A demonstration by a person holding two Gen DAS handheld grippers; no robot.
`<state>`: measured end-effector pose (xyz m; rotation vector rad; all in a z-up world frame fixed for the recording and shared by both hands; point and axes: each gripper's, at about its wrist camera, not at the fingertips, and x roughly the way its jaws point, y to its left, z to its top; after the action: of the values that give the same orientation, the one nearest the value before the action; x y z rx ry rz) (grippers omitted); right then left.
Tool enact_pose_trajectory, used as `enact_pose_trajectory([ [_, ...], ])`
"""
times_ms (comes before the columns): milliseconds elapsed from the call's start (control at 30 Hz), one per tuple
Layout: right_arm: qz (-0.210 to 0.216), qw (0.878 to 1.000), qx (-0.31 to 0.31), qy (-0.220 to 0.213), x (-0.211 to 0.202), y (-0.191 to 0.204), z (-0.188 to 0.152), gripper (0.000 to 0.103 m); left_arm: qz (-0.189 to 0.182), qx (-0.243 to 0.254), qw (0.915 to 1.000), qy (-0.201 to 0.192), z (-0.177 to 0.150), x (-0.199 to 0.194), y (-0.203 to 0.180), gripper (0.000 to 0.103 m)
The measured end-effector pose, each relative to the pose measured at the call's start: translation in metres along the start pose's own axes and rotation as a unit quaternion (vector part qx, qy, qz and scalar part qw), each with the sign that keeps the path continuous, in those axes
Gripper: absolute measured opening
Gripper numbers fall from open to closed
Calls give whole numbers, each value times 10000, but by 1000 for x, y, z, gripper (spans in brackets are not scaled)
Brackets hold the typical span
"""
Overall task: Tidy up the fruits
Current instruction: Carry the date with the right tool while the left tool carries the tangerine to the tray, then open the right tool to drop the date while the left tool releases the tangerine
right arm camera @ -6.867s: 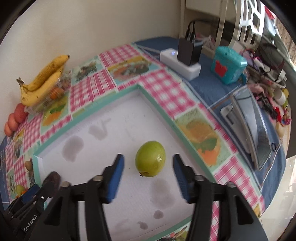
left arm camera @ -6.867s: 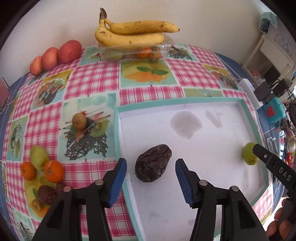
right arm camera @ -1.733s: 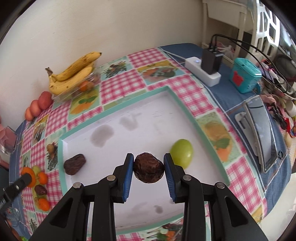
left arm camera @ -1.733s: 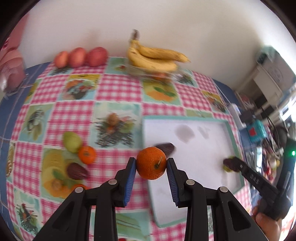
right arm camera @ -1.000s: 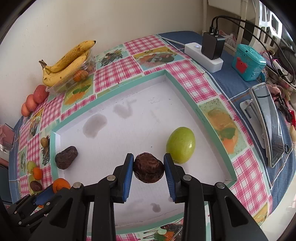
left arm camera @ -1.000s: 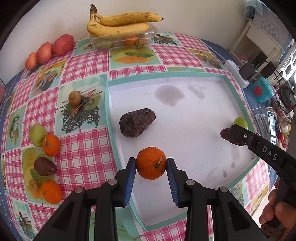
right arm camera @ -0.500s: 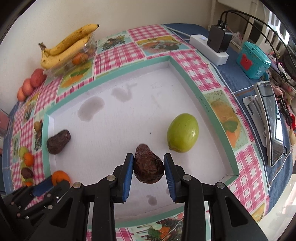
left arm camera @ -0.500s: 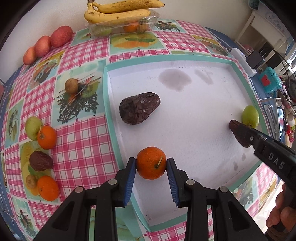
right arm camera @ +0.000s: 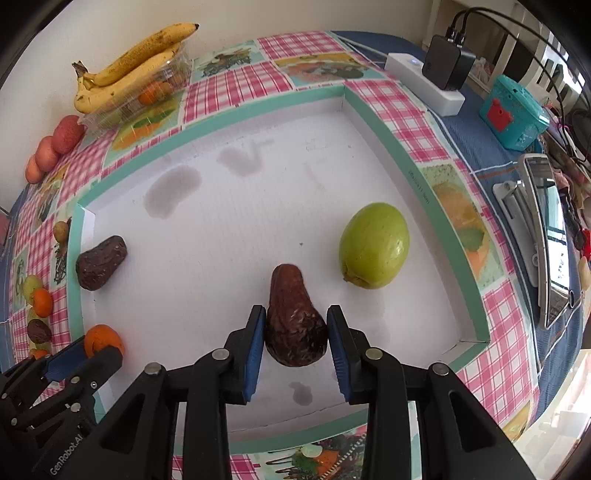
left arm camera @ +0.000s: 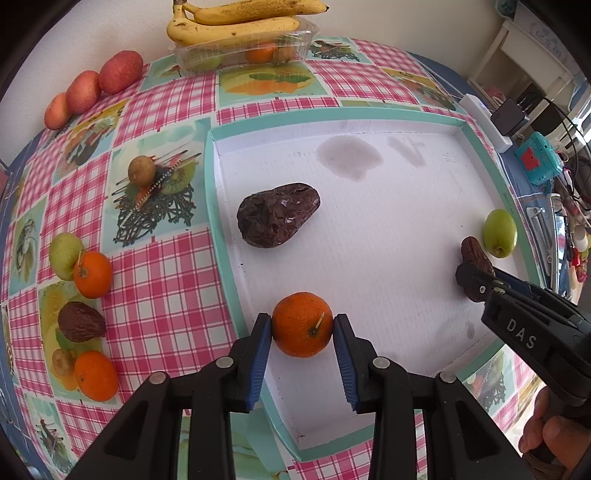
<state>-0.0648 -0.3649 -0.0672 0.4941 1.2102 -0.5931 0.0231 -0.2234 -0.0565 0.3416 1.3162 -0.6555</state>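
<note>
**Two fruits held over the white tray**

An orange mandarin (left arm camera: 302, 324) is clamped between the blue pads of the left gripper (left arm camera: 302, 334), low over the near left part of the white tray (left arm camera: 369, 122). A dark wrinkled avocado (right arm camera: 294, 325) is gripped between the pads of the right gripper (right arm camera: 296, 336), its narrow end pointing away, near the tray's front right area. Just beside it, to the right, a green fruit (right arm camera: 373, 244) lies on the tray floor. A second dark avocado (left arm camera: 277, 219) rests near the tray's left wall.

Outside the tray, on the checked tablecloth (left arm camera: 166, 280), a cluster of small fruits is seen at the left: a green one (left arm camera: 63, 254), two mandarins (left arm camera: 92, 274) and a dark one (left arm camera: 79, 322). Bananas (left arm camera: 236, 22) are laid on a clear plastic box (left arm camera: 243, 51) by the wall, with three reddish fruits (left arm camera: 92, 85) lined up beside it.
</note>
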Motion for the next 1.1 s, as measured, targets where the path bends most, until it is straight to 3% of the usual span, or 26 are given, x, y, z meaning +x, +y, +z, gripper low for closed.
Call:
enact_pose_trajectory([
  [33, 13, 10000, 16, 44, 2, -1, 0, 38, -2, -4, 10000, 0, 0, 0, 0, 37],
  [167, -43, 10000, 24, 44, 5, -1, 1, 71, -18, 7, 10000, 14, 0, 0, 0, 38],
  [233, -97, 9999, 56, 27, 5, -2, 1, 74, -36, 5, 10000, 18, 1, -1, 1, 39],
  [300, -120, 9999, 88, 0, 3, -4, 1, 77, -49, 11, 10000, -38, 2, -7, 1, 53],
  [367, -194, 9997, 119, -74, 1, -6, 0, 91, -102, 26, 9999, -136, 2, -15, 2, 58],
  [667, -170, 9966, 423, -680, -24, -13, 1, 92, 415, -84, 9971, -632, 5, -54, 25, 79],
  [867, -137, 9919, 511, -1153, -44, -8, 6, 92, 1201, -415, 9857, -1107, 6, -77, 62, 101],
  [1000, -62, 9902, 269, -1368, -53, 5, 5, 92, 1362, -705, 9789, -1351, 6, -95, 88, 102],
  [1100, 341, 9893, 58, -1420, -57, 16, 4, 92, 1406, -852, 9762, -1412, 5, -100, 102, 103],
])
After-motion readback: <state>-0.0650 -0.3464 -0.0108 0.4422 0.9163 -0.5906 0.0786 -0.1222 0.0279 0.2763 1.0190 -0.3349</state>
